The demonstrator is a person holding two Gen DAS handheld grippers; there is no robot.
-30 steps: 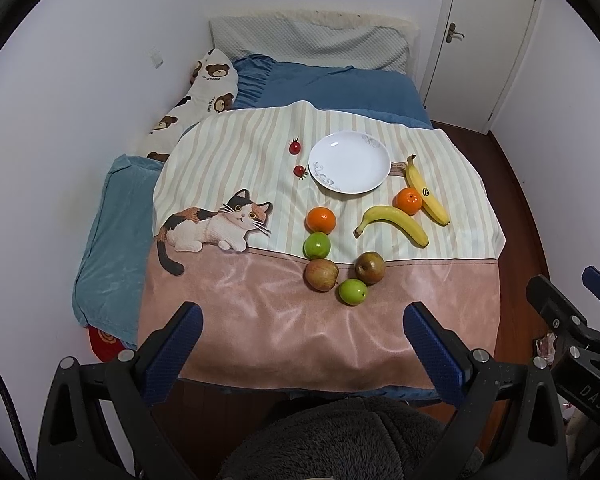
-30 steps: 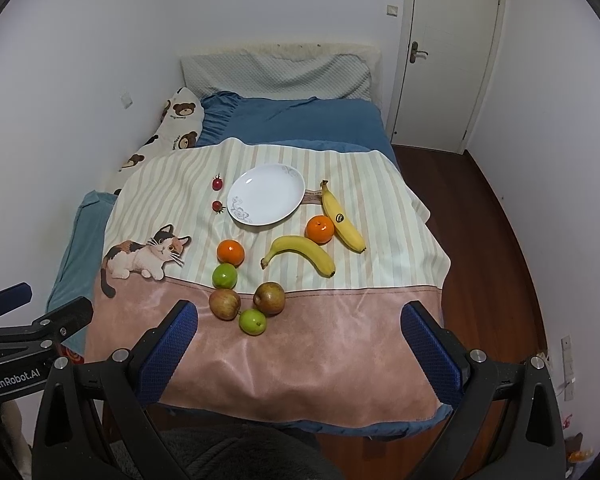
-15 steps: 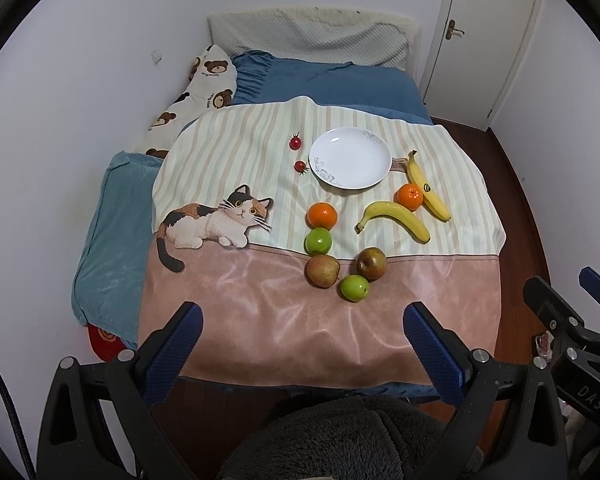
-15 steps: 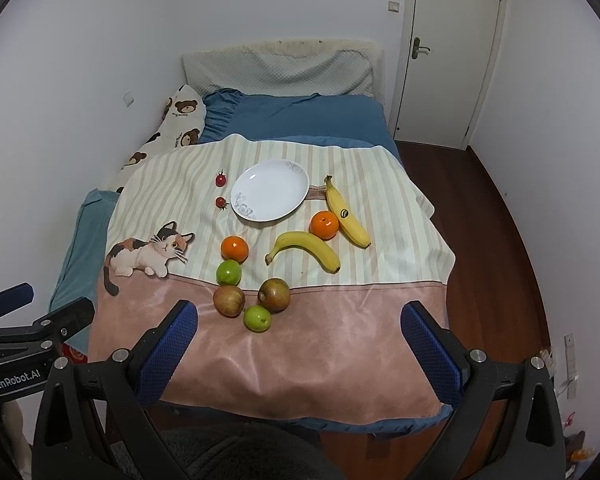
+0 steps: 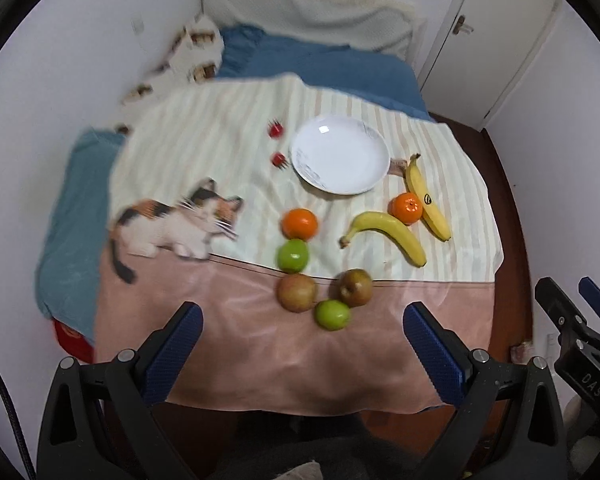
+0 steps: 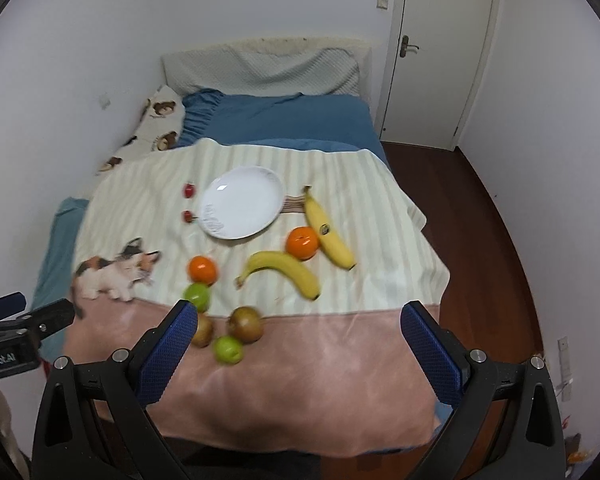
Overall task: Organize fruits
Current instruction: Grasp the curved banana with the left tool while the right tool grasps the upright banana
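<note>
Left gripper [image 5: 302, 342]: jaws spread wide and empty, held above the near edge of the bed.
Right gripper [image 6: 298, 338]: jaws likewise wide apart, holding nothing; its left finger [image 6: 168, 350] partly hides one brown apple.
Blanket [image 5: 340, 356]: striped cream and pink with a cat picture, spread over the bed and carrying all the fruit.
Plate [image 5: 340, 154]: white, bare, toward the far side of the blanket.
Cherry tomatoes [image 5: 276, 130]: two small red ones just left of the plate (blurred).
Oranges: one [image 5: 299, 223] in front of the plate, another [image 5: 406, 208] between the two bananas, touching both.
Bananas: a curved one [image 5: 392, 234] and a straighter one [image 5: 426, 200] right of the plate.
Apples: a green one [image 5: 293, 255] just below the left orange; two brownish ones [image 5: 297, 292] [image 5: 355, 287] and a second green one [image 5: 332, 314] clustered on the pink band.
</note>
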